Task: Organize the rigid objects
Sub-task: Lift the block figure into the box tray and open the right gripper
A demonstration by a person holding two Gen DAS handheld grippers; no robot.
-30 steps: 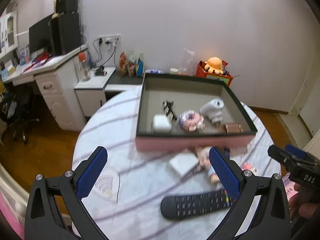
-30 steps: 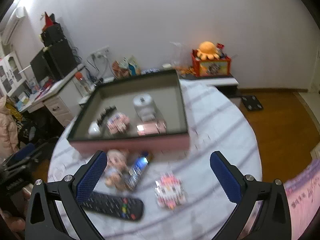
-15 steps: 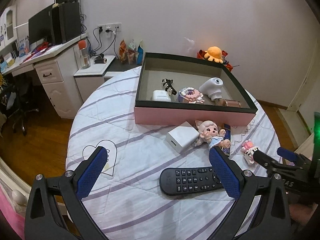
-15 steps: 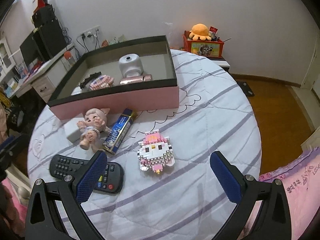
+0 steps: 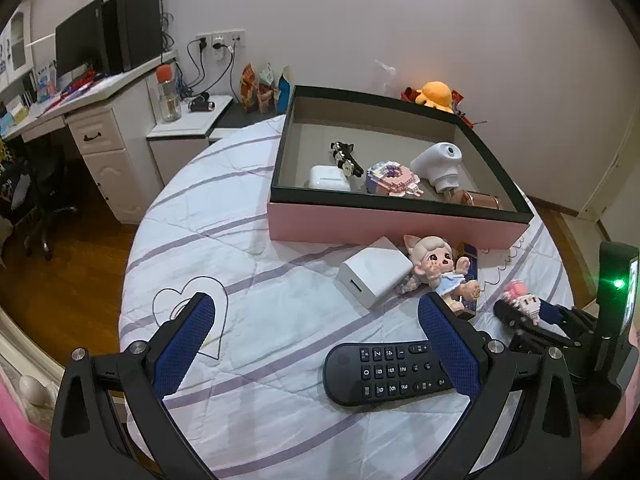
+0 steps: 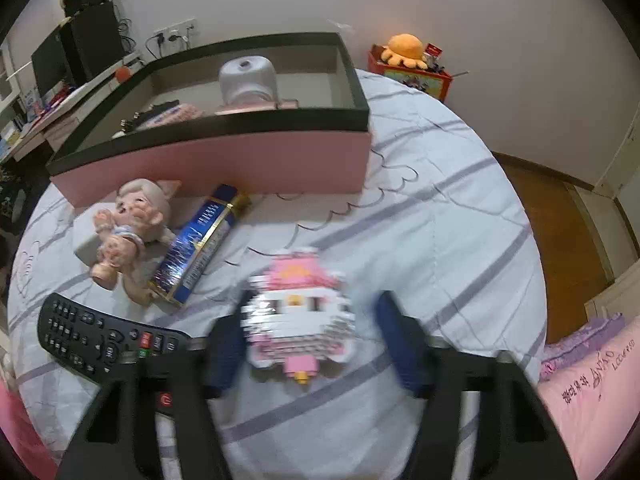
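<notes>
The right gripper [image 6: 310,344] was closing around the block cat [image 6: 298,312]; the left gripper [image 5: 324,336] gaped above bare tablecloth [image 5: 280,320].

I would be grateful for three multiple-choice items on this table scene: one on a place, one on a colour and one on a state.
1. Where does the doll lie?
A) on the table before the pink box, beside the white cube
B) inside the box
C) on the floor

2. What colour is the remote?
A) white
B) black
C) red

3. How do the left tongs stand?
A) shut on the remote
B) shut on the doll
C) open, holding nothing

Answers: 1 A, it lies outside the box's pink wall; 2 B, its body is black; 3 C, the blue pads stand wide apart, gripping nothing.
</notes>
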